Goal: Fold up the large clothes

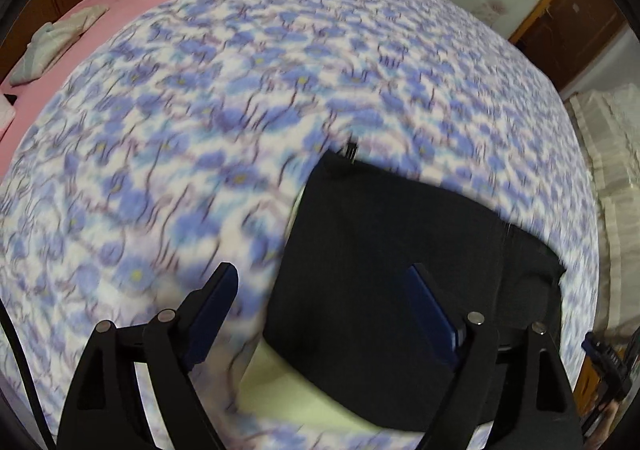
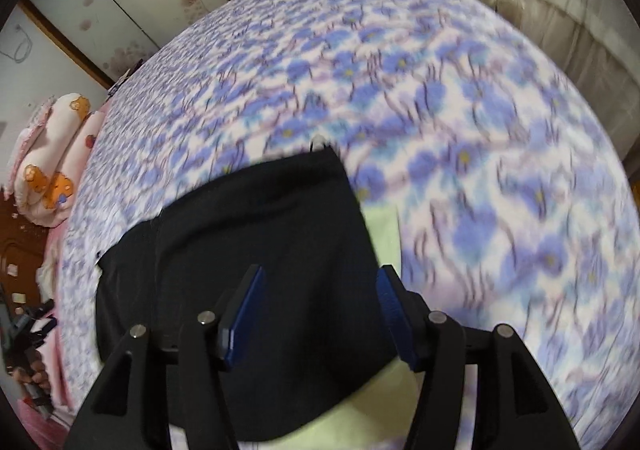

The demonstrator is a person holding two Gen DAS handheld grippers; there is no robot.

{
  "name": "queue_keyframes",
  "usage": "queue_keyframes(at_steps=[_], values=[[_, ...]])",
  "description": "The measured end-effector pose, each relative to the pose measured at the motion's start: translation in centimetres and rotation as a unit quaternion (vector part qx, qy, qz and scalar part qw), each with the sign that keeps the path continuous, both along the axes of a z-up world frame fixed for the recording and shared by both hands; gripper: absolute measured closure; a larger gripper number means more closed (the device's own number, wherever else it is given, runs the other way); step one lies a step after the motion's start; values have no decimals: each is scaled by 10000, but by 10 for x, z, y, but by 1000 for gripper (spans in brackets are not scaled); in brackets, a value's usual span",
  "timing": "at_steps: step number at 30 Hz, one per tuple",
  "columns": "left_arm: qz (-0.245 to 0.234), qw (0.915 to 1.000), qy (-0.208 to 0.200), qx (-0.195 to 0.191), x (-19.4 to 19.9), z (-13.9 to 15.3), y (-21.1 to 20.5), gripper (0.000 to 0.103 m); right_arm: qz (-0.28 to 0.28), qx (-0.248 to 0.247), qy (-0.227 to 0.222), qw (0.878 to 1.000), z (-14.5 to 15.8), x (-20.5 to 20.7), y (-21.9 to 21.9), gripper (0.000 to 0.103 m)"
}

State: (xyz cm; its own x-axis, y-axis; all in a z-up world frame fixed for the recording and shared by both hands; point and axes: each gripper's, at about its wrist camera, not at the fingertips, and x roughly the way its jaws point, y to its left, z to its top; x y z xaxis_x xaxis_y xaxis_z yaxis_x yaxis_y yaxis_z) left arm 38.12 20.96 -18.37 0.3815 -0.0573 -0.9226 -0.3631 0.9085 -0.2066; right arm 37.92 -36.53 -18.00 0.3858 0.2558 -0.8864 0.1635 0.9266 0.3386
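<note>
Bed below 2 steeply down-tilted, empty tools.

We hold our left gripper tilted steeply downward, its jaws spread wide with nothing clamped. Our right gripper angles down likewise, jaws parted, gripping nothing.
</note>
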Motion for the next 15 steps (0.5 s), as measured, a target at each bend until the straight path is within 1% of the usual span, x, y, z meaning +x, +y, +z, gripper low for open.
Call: queue_keyframes(at_steps=[3,8,11,15], values=[[-28,9998,209,-6,-26,-13,1,19,-27,-6,147,9999,-12,-23,-5,45],[134,9992,310,-201,-68,-40,4,19,-8,-74,383,9992,-39,-61,-7,45],[197,9987,399,-259,-83,-56,8,19,19,-142,392,9991,-51,-73,-7,45],[285,9974,547,-359,-93,-72,13,19,70,-494,371,9981,-60,-71,-8,45]])
